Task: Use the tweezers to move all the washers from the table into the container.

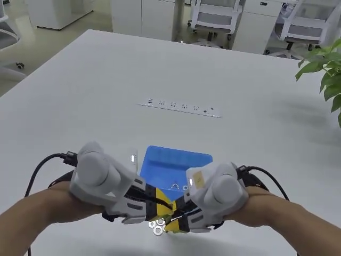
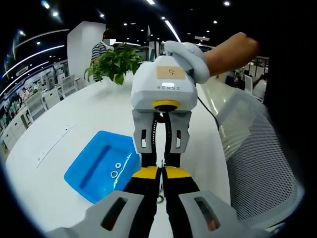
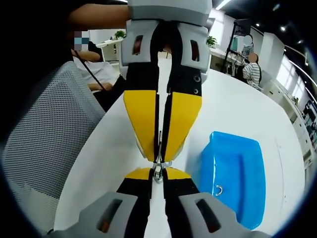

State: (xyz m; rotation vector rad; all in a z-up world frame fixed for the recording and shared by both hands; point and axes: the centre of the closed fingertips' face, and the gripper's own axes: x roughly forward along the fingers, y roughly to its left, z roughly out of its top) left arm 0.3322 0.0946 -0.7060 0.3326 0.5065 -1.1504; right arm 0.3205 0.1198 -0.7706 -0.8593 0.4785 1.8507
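Observation:
My left gripper [image 1: 161, 207] and right gripper [image 1: 177, 217] meet tip to tip at the near table edge, in front of the blue container [image 1: 170, 160]. Both stand shut on thin metal tweezers [image 3: 158, 172], which I see edge-on between the yellow pads. In the left gripper view my own jaws [image 2: 159, 171] close below the right gripper [image 2: 159, 148]. The right gripper view has my own tips [image 3: 157, 174] under the left gripper's yellow pads [image 3: 141, 119]. Several washers [image 1: 157, 226] lie on the table under the tips. Two washers [image 2: 116, 169] rest inside the container [image 2: 89, 171].
A socket strip [image 1: 178, 105] is set into the white table beyond the container. A green plant [image 1: 326, 66] stands at the right edge. A mesh chair [image 2: 257, 148] sits just off the near table edge. Office chairs [image 1: 216, 18] line the far side.

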